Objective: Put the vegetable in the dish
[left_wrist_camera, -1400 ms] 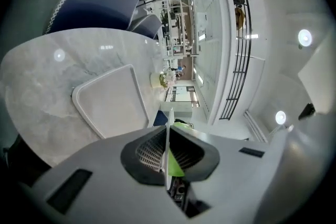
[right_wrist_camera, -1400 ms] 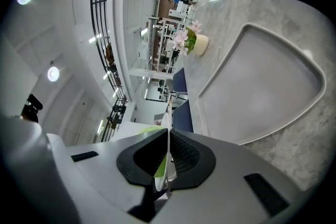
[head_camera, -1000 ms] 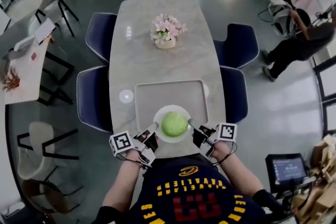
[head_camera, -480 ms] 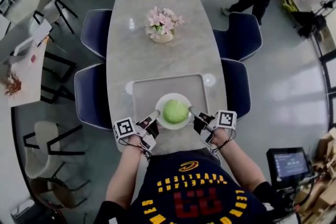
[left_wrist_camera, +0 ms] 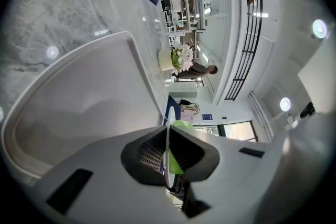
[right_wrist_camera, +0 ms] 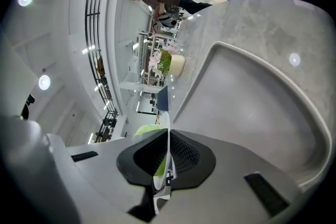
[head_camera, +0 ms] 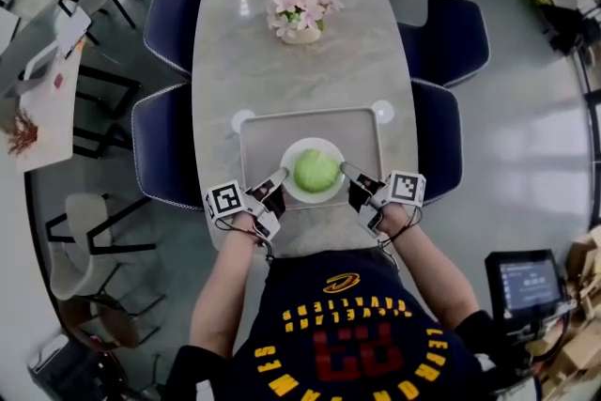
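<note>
I had the left tongs [head_camera: 278, 177] and right tongs [head_camera: 346, 169] pinching the dish [head_camera: 293, 192] rim, where any tilt risked rolling the cabbage [head_camera: 315, 171] off.

With your left arm [head_camera: 225, 282] and right arm [head_camera: 427, 272] stretched forward, your left gripper [head_camera: 277, 177] and right gripper [head_camera: 347, 170] each have their jaws pinched on opposite edges of the dish [head_camera: 314, 144].

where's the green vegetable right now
In the head view, the green vegetable sits on the white dish over the near end of the tray, between the left gripper and right gripper, which both clamp the dish's rim.
</note>
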`<state>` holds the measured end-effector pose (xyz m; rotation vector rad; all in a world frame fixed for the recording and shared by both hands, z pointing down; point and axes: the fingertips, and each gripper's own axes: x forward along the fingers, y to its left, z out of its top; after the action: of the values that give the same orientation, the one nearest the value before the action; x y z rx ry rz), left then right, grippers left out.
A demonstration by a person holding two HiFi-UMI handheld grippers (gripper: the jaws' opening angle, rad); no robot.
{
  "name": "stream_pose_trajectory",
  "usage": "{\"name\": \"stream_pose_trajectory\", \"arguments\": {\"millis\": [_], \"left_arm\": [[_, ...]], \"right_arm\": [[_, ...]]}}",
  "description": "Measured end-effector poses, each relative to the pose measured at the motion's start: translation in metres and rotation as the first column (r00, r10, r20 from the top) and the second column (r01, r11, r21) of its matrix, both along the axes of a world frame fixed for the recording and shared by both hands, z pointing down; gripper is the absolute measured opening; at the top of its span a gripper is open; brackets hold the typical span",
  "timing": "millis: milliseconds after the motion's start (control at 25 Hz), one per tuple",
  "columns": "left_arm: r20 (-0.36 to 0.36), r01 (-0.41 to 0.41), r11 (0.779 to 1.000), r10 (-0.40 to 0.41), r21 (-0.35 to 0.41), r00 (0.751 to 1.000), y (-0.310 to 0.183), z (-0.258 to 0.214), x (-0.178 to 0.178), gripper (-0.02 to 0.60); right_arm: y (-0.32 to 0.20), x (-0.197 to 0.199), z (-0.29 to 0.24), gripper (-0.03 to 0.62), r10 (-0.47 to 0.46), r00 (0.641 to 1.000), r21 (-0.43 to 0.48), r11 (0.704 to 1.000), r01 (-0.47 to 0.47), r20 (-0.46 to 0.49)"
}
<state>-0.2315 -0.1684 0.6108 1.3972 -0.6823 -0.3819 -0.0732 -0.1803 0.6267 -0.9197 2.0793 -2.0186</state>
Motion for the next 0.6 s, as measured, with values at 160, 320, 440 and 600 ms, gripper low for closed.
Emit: {"name": "stream_pose_trajectory", "arguments": {"millis": [160,320,440,600], "left_arm": [[0.023,-0.023,1.000,0.023,-0.001,0.999,-0.008,0.014,0.000,0.015],[0.058,-0.058,0.998,0.060,-0.023,0.997,-0.013,0.031,0.003,0.015],[0.068,-0.068,0.997,0.070,-0.032,0.995,-0.019,0.042,0.004,0.015],[0.101,-0.087,0.995,0.090,-0.040,0.991,-0.023,0.059,0.004,0.015]], "right_arm": [[-0.008,-0.003,0.011,0.015,-0.001,1.000,-0.018,1.000,0.001,0.000],[-0.012,-0.003,0.021,0.015,0.008,1.000,-0.052,0.999,-0.008,-0.009],[-0.015,-0.003,0.031,0.015,0.001,1.000,-0.064,0.998,-0.002,-0.024],[-0.018,-0.003,0.052,0.015,-0.023,0.998,-0.085,0.996,0.018,-0.065]]}}
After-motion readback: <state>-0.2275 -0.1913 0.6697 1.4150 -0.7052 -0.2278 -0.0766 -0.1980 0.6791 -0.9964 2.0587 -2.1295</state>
